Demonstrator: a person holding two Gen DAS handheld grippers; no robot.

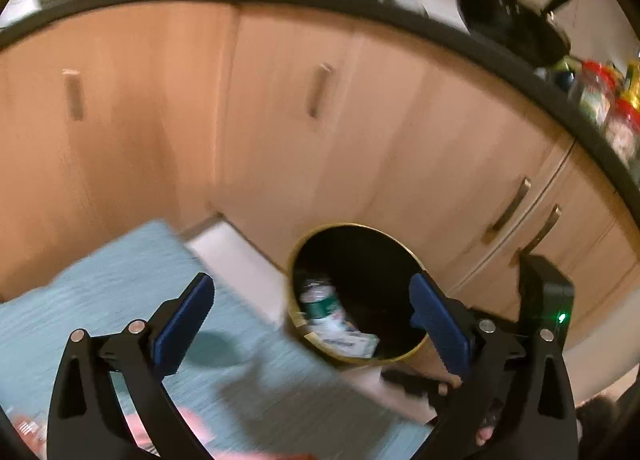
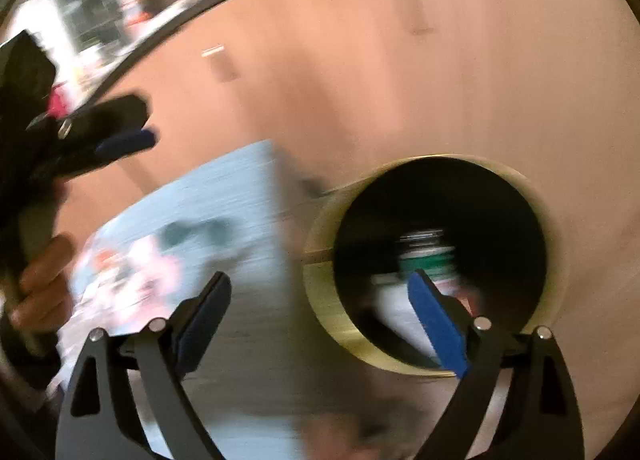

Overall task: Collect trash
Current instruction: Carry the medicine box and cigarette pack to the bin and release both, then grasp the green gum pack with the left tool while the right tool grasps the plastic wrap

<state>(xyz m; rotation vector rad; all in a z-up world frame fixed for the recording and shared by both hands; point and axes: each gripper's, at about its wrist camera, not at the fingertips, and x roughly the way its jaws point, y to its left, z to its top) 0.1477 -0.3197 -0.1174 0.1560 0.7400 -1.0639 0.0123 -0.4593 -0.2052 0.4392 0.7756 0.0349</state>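
A round bin with a gold rim (image 1: 414, 260) stands on the floor against the cabinets; it also shows in the right wrist view (image 2: 320, 300). Inside lie a plastic bottle with a green label (image 1: 322, 302) (image 2: 428, 256) and a white carton (image 1: 352, 340). My left gripper (image 1: 312, 312) is open and empty, just above and left of the bin. My right gripper (image 2: 324, 300) is open and empty, above the bin's left rim. The left gripper also shows at the left of the right wrist view (image 2: 128, 142). A pink and white wrapper (image 2: 132, 272) lies on the blue mat.
Wooden cabinet doors (image 1: 320, 140) with metal handles stand behind the bin. A blue mat (image 1: 100, 300) covers the floor at left. The dark counter (image 1: 400, 12) holds pans, jars and dishes. Both views are blurred by motion.
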